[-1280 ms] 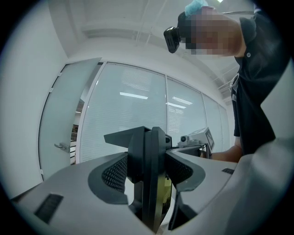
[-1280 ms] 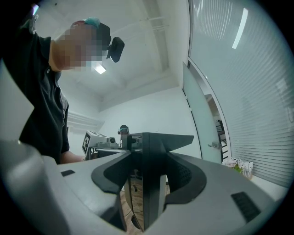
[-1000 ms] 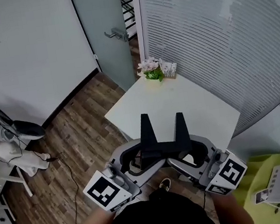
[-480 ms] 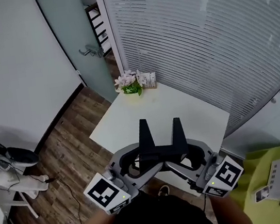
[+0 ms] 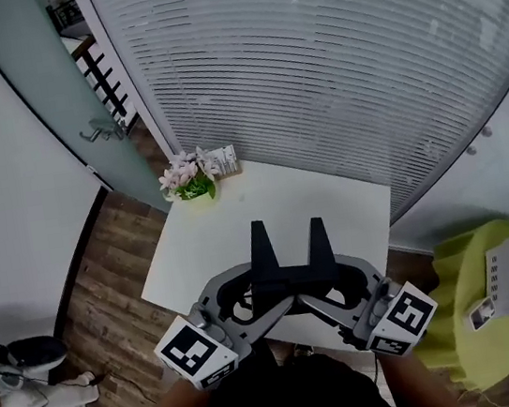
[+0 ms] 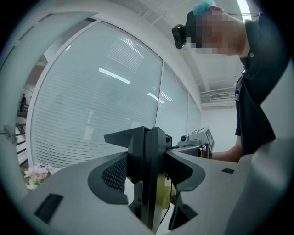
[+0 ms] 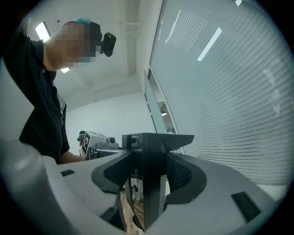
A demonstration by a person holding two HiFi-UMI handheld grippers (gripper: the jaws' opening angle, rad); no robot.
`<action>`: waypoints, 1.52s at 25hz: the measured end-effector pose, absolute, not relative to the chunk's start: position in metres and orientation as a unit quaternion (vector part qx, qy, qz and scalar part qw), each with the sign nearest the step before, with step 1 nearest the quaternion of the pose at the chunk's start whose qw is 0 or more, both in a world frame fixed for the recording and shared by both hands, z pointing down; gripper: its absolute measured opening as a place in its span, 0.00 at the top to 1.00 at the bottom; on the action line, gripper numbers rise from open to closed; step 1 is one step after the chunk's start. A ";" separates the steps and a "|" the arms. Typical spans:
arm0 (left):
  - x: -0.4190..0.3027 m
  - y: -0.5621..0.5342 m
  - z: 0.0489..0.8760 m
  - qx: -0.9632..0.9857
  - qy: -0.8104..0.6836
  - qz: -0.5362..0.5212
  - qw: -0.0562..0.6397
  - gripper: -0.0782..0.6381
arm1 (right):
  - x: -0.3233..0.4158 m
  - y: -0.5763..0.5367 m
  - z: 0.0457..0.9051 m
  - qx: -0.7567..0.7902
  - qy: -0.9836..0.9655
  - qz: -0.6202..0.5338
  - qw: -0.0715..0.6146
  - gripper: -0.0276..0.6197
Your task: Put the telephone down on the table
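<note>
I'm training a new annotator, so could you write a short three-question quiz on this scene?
1. True or false: the white square table carries nothing.
2. The black two-pronged telephone is clamped by: A, the left gripper only; B, the right gripper only; C, both.
3. Fill in: in the head view, the pink potted flowers stand at the table's far ____ corner.
Key: 1 false; 2 C; 3 left.

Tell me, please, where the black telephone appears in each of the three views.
Head view: black telephone, lower centre, clamped between left gripper and right gripper.
Left gripper view: bottom centre, edge-on between the jaws.
Right gripper view: bottom centre, edge-on between the jaws.
Shared landmark: the slatted blinds.
</note>
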State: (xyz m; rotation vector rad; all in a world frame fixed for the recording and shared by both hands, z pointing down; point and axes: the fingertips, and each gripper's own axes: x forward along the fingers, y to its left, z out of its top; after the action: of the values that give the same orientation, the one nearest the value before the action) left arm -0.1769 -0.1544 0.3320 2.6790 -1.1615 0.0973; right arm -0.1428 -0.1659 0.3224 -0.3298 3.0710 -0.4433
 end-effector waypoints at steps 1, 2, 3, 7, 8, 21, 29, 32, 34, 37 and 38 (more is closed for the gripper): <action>-0.181 -0.161 0.335 0.917 -0.380 0.035 0.114 0.54 | -0.146 -0.172 0.324 -0.122 0.982 -0.144 0.010 0.58; -0.185 -0.168 0.337 0.923 -0.365 0.037 0.117 0.54 | -0.150 -0.177 0.326 -0.137 0.980 -0.147 0.008 0.58; -0.189 -0.175 0.340 0.927 -0.352 0.039 0.119 0.54 | -0.154 -0.183 0.329 -0.149 0.977 -0.149 0.006 0.58; -0.208 -0.200 0.355 0.938 -0.316 0.042 0.135 0.54 | -0.172 -0.206 0.344 -0.185 0.970 -0.158 -0.005 0.58; -0.211 -0.204 0.361 0.941 -0.305 0.046 0.141 0.54 | -0.176 -0.209 0.347 -0.196 0.967 -0.164 -0.003 0.58; -0.236 -0.241 0.432 0.956 -0.192 0.070 0.209 0.54 | -0.202 -0.238 0.424 -0.290 0.927 -0.232 -0.054 0.58; -0.221 -0.256 0.488 0.943 -0.187 0.077 0.265 0.54 | -0.187 -0.255 0.481 -0.288 0.910 -0.287 -0.081 0.58; -0.215 -0.261 0.508 0.936 -0.190 0.079 0.286 0.54 | -0.181 -0.260 0.499 -0.282 0.906 -0.302 -0.089 0.58; -0.212 -0.265 0.519 0.932 -0.193 0.080 0.297 0.54 | -0.177 -0.265 0.511 -0.279 0.903 -0.314 -0.091 0.58; -0.206 -0.274 0.533 0.926 -0.200 0.080 0.309 0.54 | -0.170 -0.274 0.526 -0.274 0.898 -0.332 -0.090 0.58; -0.203 -0.277 0.538 0.924 -0.201 0.080 0.314 0.54 | -0.168 -0.277 0.530 -0.273 0.897 -0.335 -0.090 0.58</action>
State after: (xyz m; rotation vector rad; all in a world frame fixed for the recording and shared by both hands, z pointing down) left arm -0.2031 -0.2773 0.5379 2.4374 -0.5303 0.2111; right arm -0.1678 -0.2773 0.5303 -0.9094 2.9931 -1.1190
